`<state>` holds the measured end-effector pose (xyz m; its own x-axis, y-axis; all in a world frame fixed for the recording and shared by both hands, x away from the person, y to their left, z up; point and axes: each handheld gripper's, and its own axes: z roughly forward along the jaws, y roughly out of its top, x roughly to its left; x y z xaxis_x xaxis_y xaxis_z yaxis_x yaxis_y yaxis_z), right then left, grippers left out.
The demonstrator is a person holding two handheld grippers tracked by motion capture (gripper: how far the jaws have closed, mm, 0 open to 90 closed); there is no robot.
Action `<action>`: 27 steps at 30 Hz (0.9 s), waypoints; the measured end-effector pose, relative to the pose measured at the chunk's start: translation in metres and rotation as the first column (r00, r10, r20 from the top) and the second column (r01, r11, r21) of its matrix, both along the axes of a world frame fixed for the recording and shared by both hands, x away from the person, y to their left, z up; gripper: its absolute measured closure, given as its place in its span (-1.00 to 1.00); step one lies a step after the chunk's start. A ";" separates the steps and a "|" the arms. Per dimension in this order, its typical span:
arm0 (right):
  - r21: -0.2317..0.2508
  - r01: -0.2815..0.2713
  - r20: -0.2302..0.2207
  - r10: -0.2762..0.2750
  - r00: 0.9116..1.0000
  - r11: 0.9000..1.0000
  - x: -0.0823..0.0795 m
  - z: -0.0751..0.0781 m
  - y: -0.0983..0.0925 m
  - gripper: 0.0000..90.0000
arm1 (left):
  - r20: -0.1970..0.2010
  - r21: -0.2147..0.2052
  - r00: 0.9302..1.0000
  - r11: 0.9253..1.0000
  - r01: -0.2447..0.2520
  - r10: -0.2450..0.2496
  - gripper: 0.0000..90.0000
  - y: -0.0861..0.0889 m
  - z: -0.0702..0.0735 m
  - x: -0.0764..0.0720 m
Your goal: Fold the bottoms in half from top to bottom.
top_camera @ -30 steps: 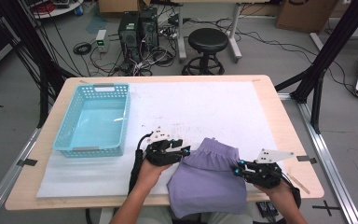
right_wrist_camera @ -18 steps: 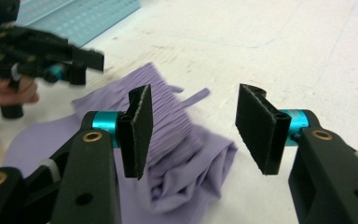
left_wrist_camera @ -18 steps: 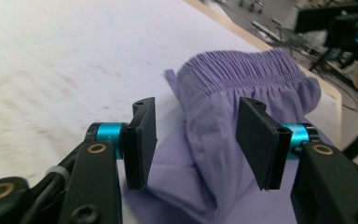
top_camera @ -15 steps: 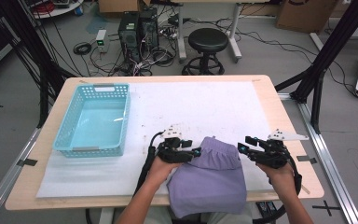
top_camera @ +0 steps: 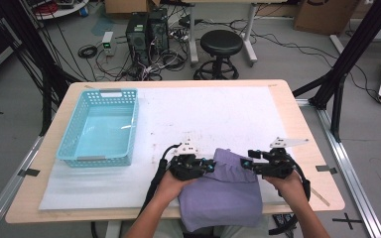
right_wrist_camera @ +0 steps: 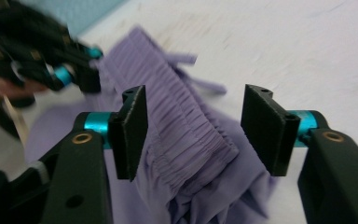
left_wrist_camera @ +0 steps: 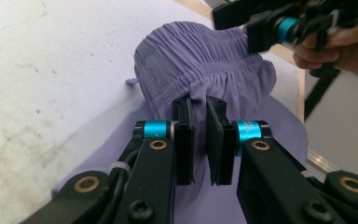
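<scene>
A purple garment (top_camera: pixel 223 191) with a gathered elastic waistband (right_wrist_camera: pixel 177 126) lies at the table's near edge and partly hangs over it. My left gripper (top_camera: pixel 211 166) is at the waistband's left end. Its jaws have just been closing, and in the left gripper view the left gripper (left_wrist_camera: pixel 199 103) pinches bunched purple cloth (left_wrist_camera: pixel 200 60). My right gripper (top_camera: pixel 245 163) is at the waistband's right end. Its jaws have just been opening and, in the right gripper view, the right gripper (right_wrist_camera: pixel 193 100) stands wide with the raised waistband between the pads, untouched.
A light blue mesh basket (top_camera: pixel 99 129) stands empty at the table's left. A white sheet (top_camera: pixel 218 114) covers most of the wooden tabletop. Beyond the far edge are a black stool (top_camera: pixel 222 44), computer towers and cables on the floor.
The right gripper moved up from the garment's lower right side to the waistband's right end and opened. The left gripper shifted slightly right and closed on the waistband's left end.
</scene>
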<state>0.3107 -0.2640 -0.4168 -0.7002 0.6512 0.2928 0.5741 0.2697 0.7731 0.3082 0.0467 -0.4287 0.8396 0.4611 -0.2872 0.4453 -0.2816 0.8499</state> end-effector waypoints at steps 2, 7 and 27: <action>-0.037 -0.042 -0.060 0.040 0.997 0.998 0.003 -0.007 0.008 -0.07 | -0.002 0.003 1.000 1.000 0.008 -0.008 0.80 0.004 -0.002 -0.004; -0.083 -0.116 -0.010 0.116 0.993 0.990 -0.004 -0.007 0.015 0.52 | -0.015 -0.010 1.000 1.000 -0.011 0.011 0.46 0.017 -0.002 -0.007; 0.028 0.002 0.117 -0.005 0.993 1.000 -0.037 0.018 -0.021 0.32 | -0.013 0.040 0.978 0.977 -0.210 0.210 0.11 0.031 -0.003 0.006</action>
<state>0.2741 -0.2845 -0.3993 -0.7285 0.6462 0.2273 0.4803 0.2453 0.8421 0.3144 0.0779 -0.4313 0.7180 0.6375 -0.2794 0.5125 -0.2126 0.8320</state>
